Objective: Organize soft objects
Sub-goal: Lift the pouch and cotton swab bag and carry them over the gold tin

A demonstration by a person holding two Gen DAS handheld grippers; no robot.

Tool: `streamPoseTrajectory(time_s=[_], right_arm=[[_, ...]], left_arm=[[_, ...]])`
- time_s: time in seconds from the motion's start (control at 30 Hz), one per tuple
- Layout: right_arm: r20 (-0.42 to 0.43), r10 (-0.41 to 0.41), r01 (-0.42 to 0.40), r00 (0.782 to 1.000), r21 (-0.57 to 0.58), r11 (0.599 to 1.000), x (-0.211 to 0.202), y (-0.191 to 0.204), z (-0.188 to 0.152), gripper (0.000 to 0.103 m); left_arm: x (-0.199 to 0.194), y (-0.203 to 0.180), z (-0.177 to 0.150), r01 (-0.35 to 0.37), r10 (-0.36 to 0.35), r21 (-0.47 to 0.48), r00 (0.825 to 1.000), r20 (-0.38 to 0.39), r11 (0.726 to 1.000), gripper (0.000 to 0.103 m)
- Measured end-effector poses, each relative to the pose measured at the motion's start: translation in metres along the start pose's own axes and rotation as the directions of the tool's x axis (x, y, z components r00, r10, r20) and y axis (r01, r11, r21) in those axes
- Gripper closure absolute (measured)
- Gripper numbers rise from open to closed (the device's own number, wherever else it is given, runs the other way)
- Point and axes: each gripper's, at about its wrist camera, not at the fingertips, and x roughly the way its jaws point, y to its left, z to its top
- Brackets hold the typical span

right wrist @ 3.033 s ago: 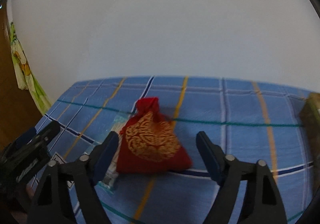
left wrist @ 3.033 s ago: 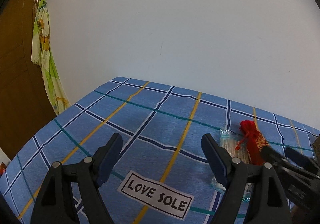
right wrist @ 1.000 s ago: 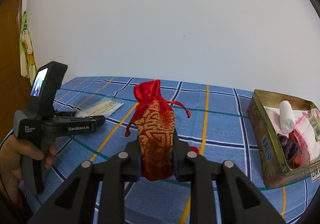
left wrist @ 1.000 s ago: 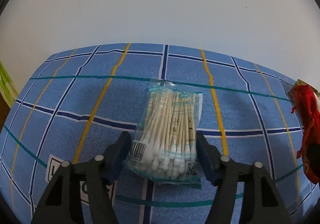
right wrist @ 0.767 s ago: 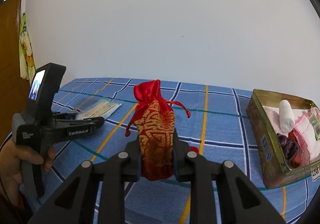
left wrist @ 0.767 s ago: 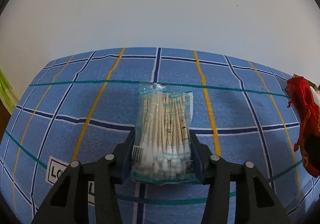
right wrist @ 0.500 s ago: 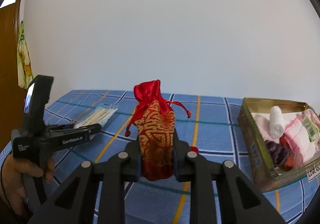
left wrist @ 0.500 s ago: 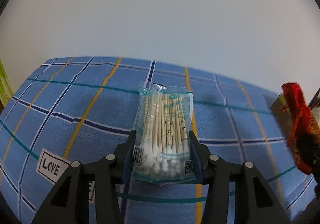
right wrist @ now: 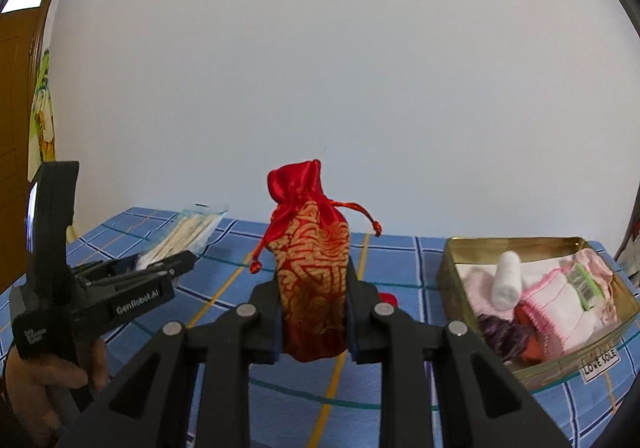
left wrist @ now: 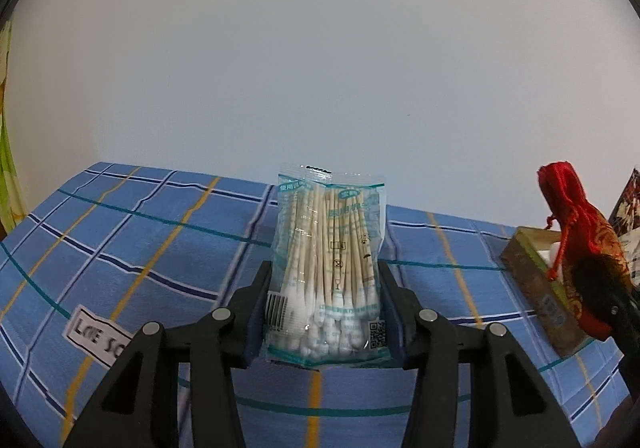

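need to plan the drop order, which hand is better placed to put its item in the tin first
Right, probably. The right gripper is shut on the red pouch, and the open tin sits just beside it. The left gripper, shut on the cotton swab pack, is farther off, with the pouch between it and the tin.

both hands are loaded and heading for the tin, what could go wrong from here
1. The cotton swab bag is gripped only at its lower end by the left gripper; the slick plastic might slide out or flop over.
2. The tin already holds a gauze roll and pink cloth, so the red pouch in the right gripper may perch on top and roll off.
3. The grippers may crowd each other at the tin.
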Motion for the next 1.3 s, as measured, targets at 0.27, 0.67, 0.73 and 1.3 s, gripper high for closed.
streamPoseTrajectory(time_s=[0.27,0.67,0.73,1.3], right_arm=[[0.031,-0.026,0.025,0.999,0.029,0.999,-0.013,-0.027,0.005,0.080],[0.076,-0.107,0.102,0.991,0.056,0.993,-0.023,-0.072,0.008,0.080],[0.087,-0.126,0.122,0.988,0.051,0.991,-0.028,-0.081,0.008,0.080],[0.087,-0.272,0.261,0.958,0.114,0.959,-0.048,-0.183,0.015,0.080]], left_arm=[[-0.013,-0.045,-0.001,0.053,-0.053,-0.004,0.998,0.043,0.999,0.052],[-0.020,-0.123,-0.001,0.138,-0.140,0.032,0.987,0.079,0.990,0.052],[-0.019,-0.136,-0.001,0.152,-0.155,0.041,0.985,0.078,0.987,0.052],[0.002,-0.253,-0.006,0.219,-0.229,0.140,0.972,0.059,0.966,0.052]])
